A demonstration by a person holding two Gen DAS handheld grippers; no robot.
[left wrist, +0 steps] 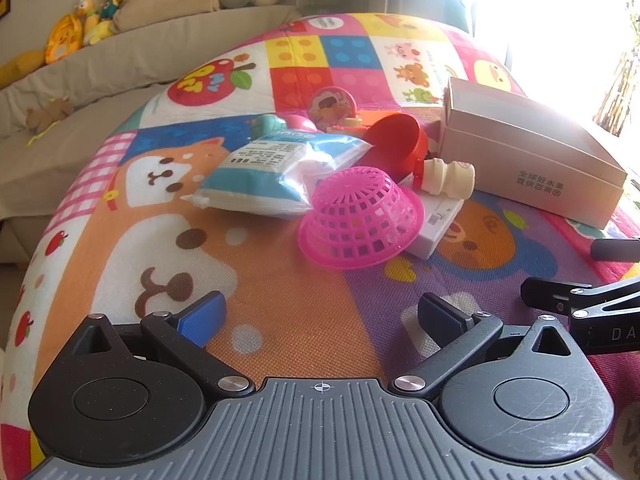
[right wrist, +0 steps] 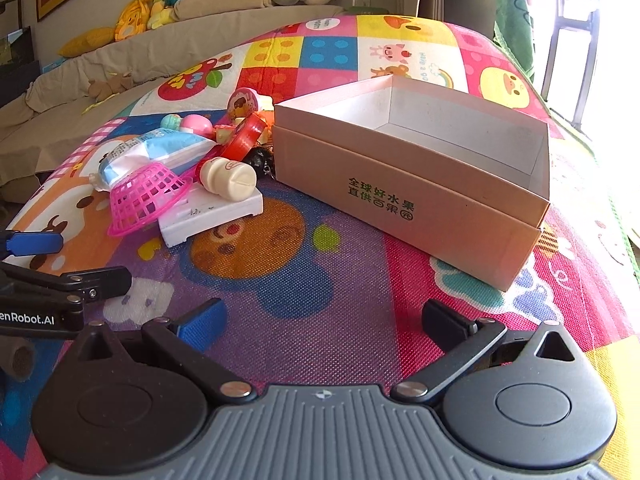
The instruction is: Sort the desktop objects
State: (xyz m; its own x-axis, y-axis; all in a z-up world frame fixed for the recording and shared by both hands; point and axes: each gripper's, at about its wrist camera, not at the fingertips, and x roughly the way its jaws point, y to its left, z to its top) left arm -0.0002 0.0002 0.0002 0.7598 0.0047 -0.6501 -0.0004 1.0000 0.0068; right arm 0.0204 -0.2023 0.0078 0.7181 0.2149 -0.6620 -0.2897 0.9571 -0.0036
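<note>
The heap of small things, with an overturned pink mesh basket [left wrist: 358, 218] at its near edge, lies just left of the open cardboard box [right wrist: 404, 184]; bare woven play mat [left wrist: 280, 280] lies before both wide-spread, empty grippers, left [left wrist: 322, 312] and right [right wrist: 324, 316]

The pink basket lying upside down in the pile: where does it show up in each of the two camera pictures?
Left wrist view: the pink basket sits just right of centre, in front of the blue and white packet.
Right wrist view: the pink basket is at the left, halfway up.
Shared landmark: the small cream bottle, lying just right of the basket in both.
</note>
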